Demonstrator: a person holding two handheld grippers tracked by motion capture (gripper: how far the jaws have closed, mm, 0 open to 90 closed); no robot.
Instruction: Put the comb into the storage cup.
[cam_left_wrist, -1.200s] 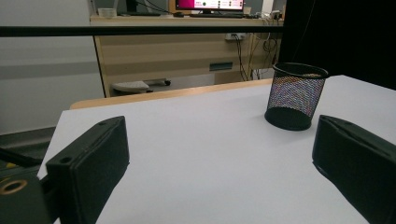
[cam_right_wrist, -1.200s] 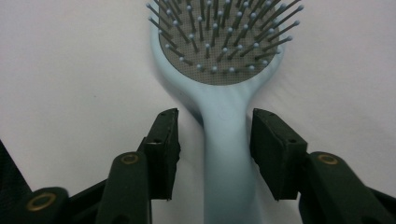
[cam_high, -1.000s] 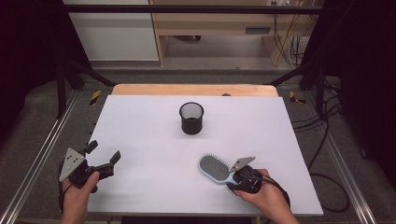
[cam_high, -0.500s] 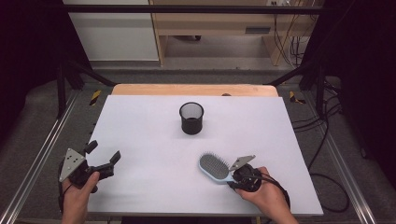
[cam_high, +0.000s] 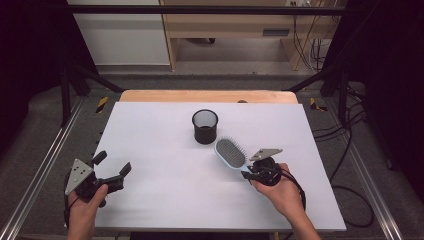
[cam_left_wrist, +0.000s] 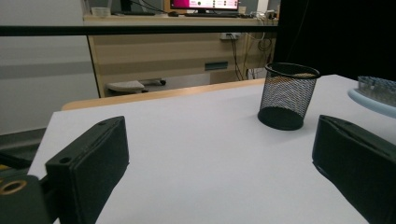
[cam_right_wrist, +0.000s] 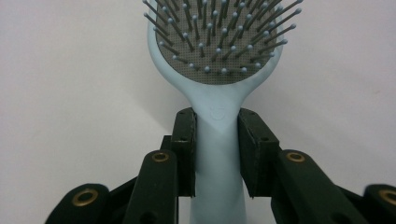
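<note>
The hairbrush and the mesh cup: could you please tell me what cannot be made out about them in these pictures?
- Hairbrush: in the right gripper view the top edge cuts off its head, and the right gripper hides the handle's end.
- In the left gripper view the right edge cuts the brush to a sliver.
- Mesh cup: in the high view its dark inside is too small to tell whether it holds anything.
</note>
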